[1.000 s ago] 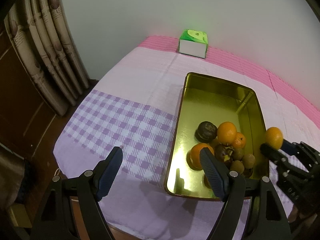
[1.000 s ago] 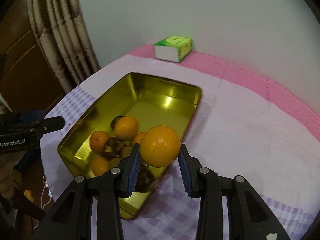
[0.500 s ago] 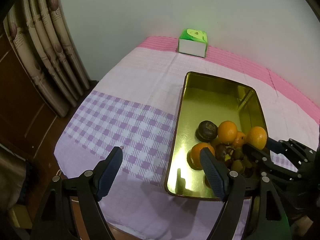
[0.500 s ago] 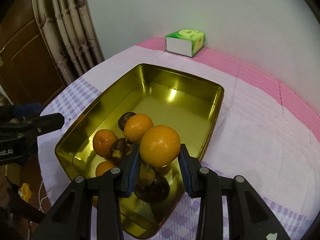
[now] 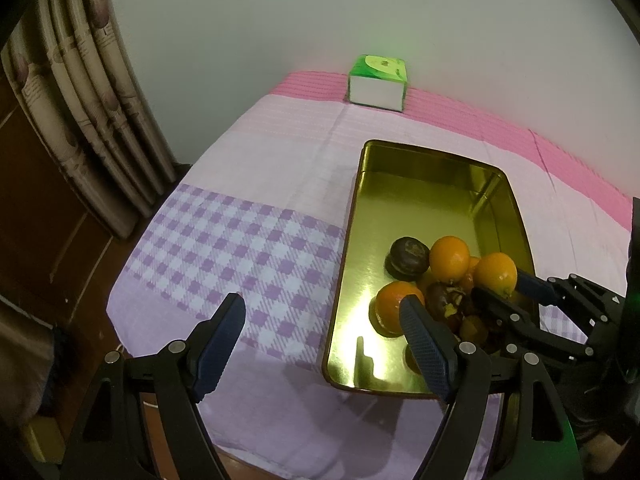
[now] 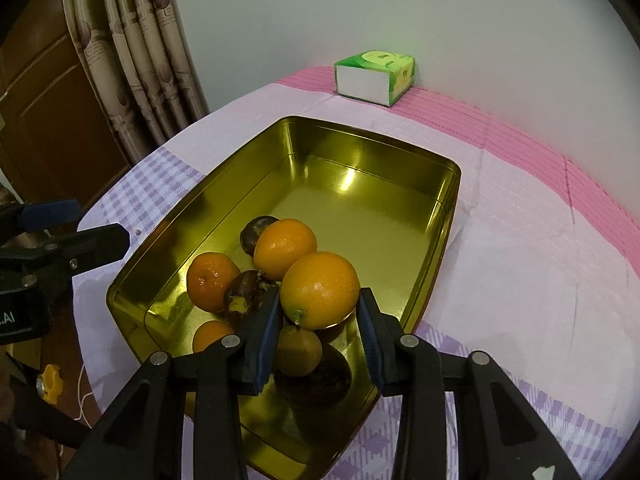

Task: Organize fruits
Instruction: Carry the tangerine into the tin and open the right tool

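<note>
Right tool (image 6: pixel 318 308) is gripping an orange (image 6: pixel 319 290) between its blue pads, holding it just above the fruit pile at the near end of the gold tin (image 6: pixel 448 216). Left tool (image 5: pixel 322 340) is hanging wide with nothing between its fingers, over the checked cloth (image 5: pixel 240 248) beside the tin's left wall.

Progress, as judged: most of the sorting is looking done. Already sitting in the tin: two oranges (image 6: pixel 285 246), a mandarin (image 6: pixel 213 280), several dark brown fruits (image 5: pixel 408 256), a greenish-brown one (image 6: pixel 298 350). The held orange is not yet released; setting it down seems to be what is left. No loose fruit is showing on the cloth-covered desk in either view.

Hard to make out: the fruits under the pile and behind the right tool's fingers are partly covered, so the count is uncertain. Desk's right part is cut off in the left view. A green tissue box (image 6: pixel 374 76) is standing by the wall, well apart.
</note>
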Motion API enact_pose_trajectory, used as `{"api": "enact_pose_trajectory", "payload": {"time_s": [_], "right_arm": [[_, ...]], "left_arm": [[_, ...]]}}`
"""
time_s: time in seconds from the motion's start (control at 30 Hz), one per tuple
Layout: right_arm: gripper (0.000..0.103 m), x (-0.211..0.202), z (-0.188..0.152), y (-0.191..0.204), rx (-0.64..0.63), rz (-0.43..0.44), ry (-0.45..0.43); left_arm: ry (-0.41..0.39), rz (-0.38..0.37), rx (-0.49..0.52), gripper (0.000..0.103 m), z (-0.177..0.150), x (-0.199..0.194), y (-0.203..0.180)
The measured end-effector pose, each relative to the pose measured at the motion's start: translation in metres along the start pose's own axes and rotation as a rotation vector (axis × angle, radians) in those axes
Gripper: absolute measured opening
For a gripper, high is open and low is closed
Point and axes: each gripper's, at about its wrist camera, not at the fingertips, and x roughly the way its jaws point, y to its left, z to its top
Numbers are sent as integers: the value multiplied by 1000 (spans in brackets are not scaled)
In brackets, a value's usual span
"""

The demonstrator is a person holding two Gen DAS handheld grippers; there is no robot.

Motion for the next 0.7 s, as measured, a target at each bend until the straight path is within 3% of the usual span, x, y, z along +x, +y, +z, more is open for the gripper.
{"api": "enact_pose_trajectory", "payload": {"time_s": [0.17,0.4,0.6,0.7], "right_arm": [[39,-2,-1,0,3,5,0],[61,-10,-1,2,9,-5,-17],[74,-20,0,1,31,-13,-33],[76,-24,-2,0,36,-28,-34]], "left_arm": [[4,-3,16,80,-1,1,-4],[9,-10,35,80,-2,1,-10],[8,-17,55,80,-3,0,-15],[8,-20,57,80,-4,0,-16]]}}
